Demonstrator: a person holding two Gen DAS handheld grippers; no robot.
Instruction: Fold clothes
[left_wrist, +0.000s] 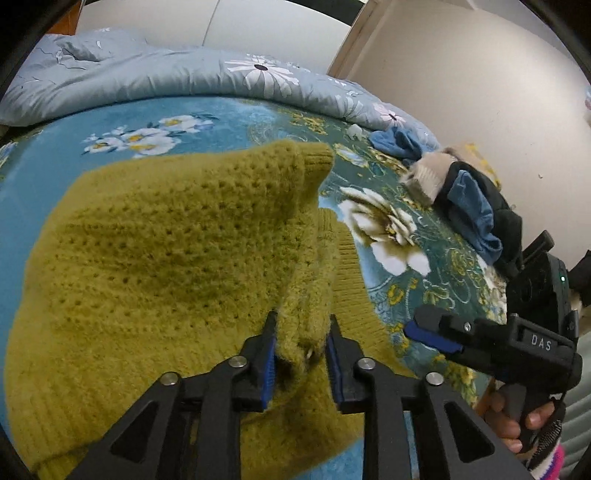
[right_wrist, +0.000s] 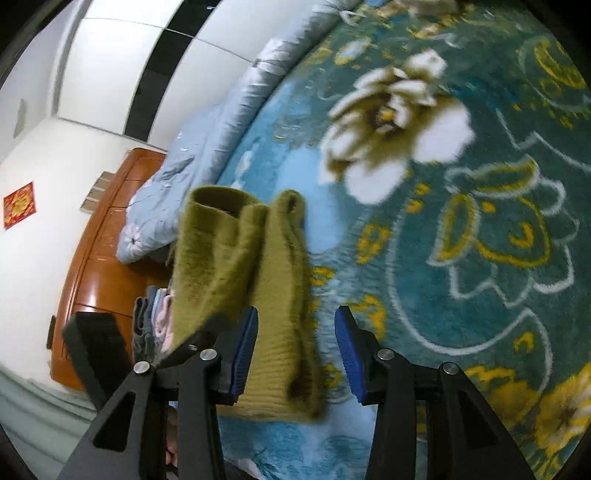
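Left wrist view, left gripper (left_wrist: 301, 350) jaws clamping olive sweater (left_wrist: 166, 240), right gripper (right_wrist: 295, 350) jaws wide.

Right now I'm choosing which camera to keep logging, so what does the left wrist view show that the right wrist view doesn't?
Only the left wrist view shows the pile of dark and blue clothes and the left hand-held gripper pinching the sweater. Only the right wrist view shows the wooden headboard, the red wall decoration and the right hand-held gripper's open jaws. Both show the olive knit sweater, the floral blanket and the light blue quilt.
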